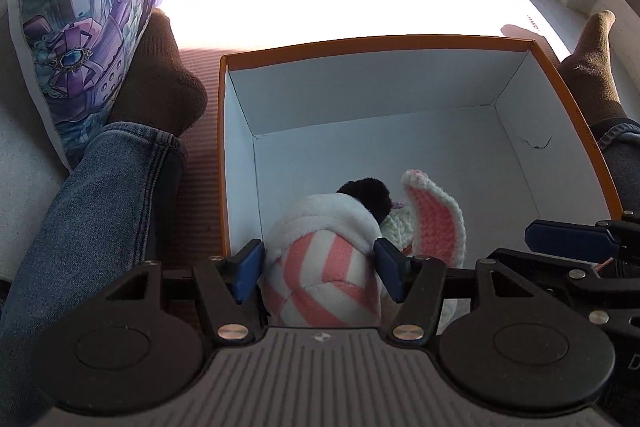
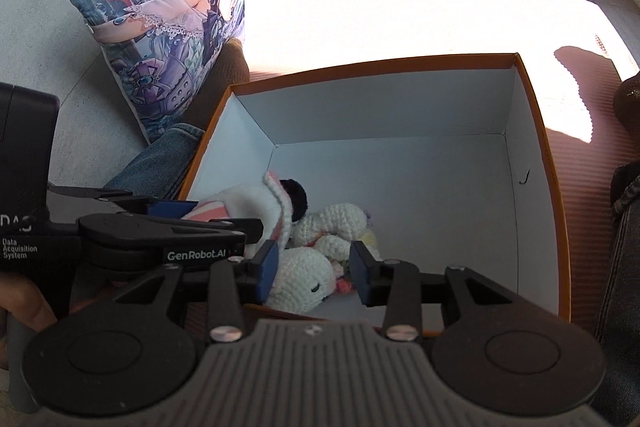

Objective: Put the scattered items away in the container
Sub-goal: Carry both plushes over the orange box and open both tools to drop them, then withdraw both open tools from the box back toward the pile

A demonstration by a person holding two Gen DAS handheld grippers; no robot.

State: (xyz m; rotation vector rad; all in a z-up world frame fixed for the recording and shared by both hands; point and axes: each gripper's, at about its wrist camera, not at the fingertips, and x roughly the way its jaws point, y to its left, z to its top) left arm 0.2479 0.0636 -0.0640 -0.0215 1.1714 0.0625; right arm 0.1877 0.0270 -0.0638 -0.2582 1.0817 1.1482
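Your left gripper [image 1: 319, 269] is clamped on the pink-and-white striped plush toy with the black pompom [image 1: 324, 267], holding it over the near-left corner of the orange-rimmed white cardboard box [image 1: 400, 41]. Your right gripper [image 2: 313, 269] has its jaws apart with nothing pressed between them; the white crocheted bunny with pink-lined ears [image 2: 304, 281] lies on the box floor under them, against the near wall.

Risks from here, as a judgement: if you let go of the striped toy this close to the box's near-left corner, it could catch the rim and tip out onto the ribbed reddish mat [image 1: 200, 187]. It may also land on the bunny and leave a loose heap. The two grippers sit very near each other at the box's near edge, so a careless withdrawal could knock them together.

The box's near wall is hidden behind both gripper bodies. The small pastel bits [image 2: 370, 239] beside the bunny are too blurred to identify. The mat beyond the box's far wall is washed out by sunlight.
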